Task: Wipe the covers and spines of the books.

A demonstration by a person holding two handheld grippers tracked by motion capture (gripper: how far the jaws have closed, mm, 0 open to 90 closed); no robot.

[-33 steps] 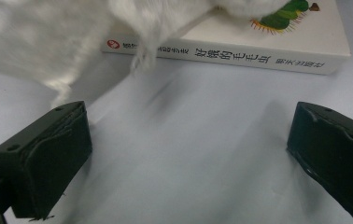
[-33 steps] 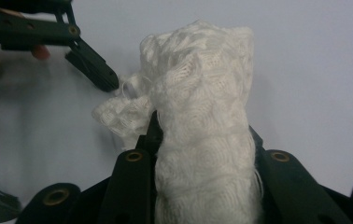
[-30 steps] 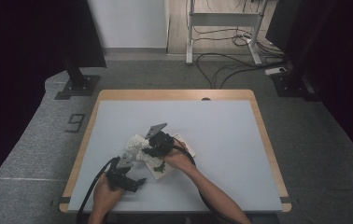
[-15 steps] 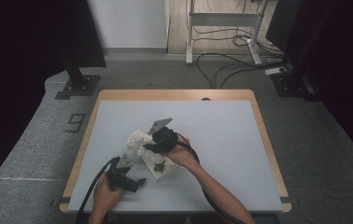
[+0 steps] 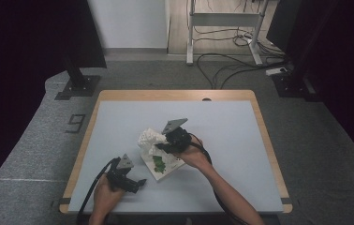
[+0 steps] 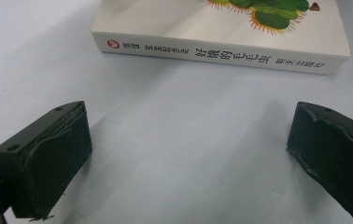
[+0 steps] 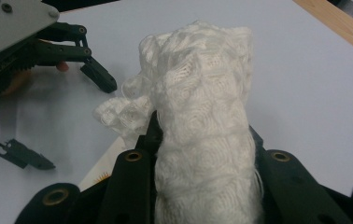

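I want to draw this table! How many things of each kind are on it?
White knitted cloth, held in the right gripper: 1
White picture book with a green caterpillar on its cover: 1
Black two-jaw grippers, counting the left gripper: 2
Total: 4

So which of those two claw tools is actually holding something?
The right gripper, over the book: shut on the white knitted cloth. The left gripper, nearer the table's edge, is open and holds nothing.
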